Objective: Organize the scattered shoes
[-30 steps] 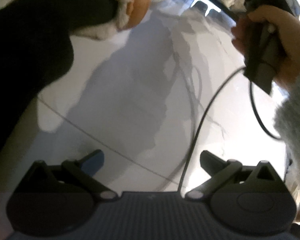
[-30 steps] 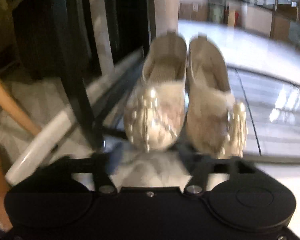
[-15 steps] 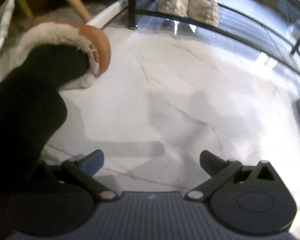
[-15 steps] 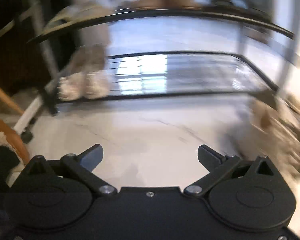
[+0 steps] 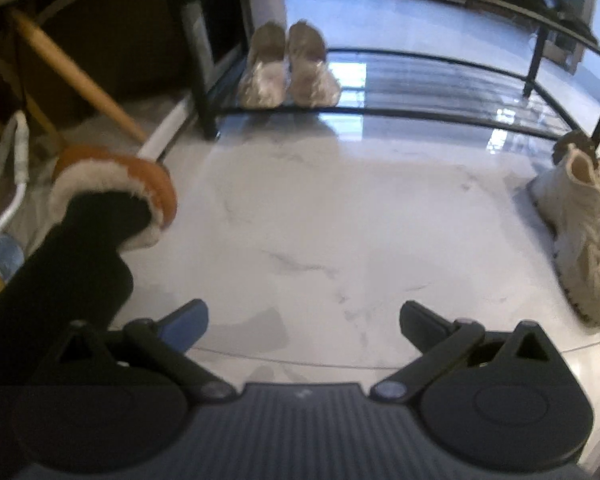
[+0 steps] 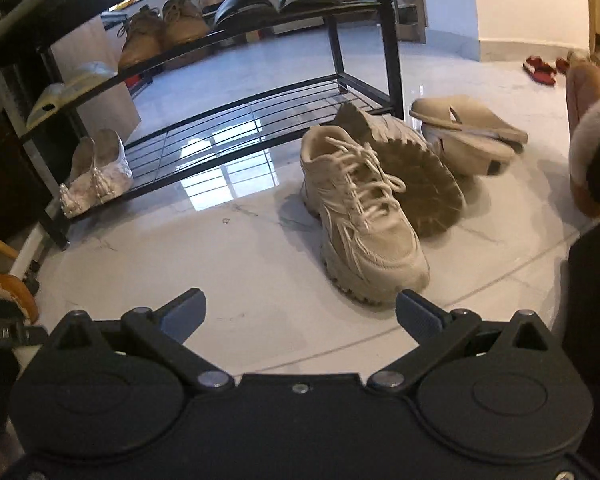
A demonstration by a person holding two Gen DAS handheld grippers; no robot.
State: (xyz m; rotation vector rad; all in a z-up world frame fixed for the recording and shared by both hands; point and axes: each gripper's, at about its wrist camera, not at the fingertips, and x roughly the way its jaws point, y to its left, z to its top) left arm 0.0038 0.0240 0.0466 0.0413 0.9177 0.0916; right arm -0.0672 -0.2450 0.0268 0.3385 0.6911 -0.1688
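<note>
A cream chunky sneaker (image 6: 360, 216) stands upright on the white floor just ahead of my open, empty right gripper (image 6: 300, 312). Its mate (image 6: 420, 184) lies on its side behind it, sole showing. A beige slipper (image 6: 468, 132) lies tilted to their right. The sneaker also shows at the right edge of the left wrist view (image 5: 584, 232). A pair of beaded flats (image 5: 288, 68) sits on the bottom shelf of the black shoe rack (image 6: 236, 120). My left gripper (image 5: 300, 320) is open and empty above bare floor.
Tan lace-up shoes (image 6: 160, 28) and dark shoes (image 6: 276, 0) sit on the rack's upper shelf. My feet in fur-lined brown slippers show at left (image 5: 116, 184) and right (image 6: 588, 128). A wooden chair leg (image 5: 72, 72) slants at left. Red slippers (image 6: 540, 68) lie far right.
Both views have swung. The right gripper has pulled back from the beaded flats on the rack and now faces the cream sneakers. The left view has lifted toward the rack.
</note>
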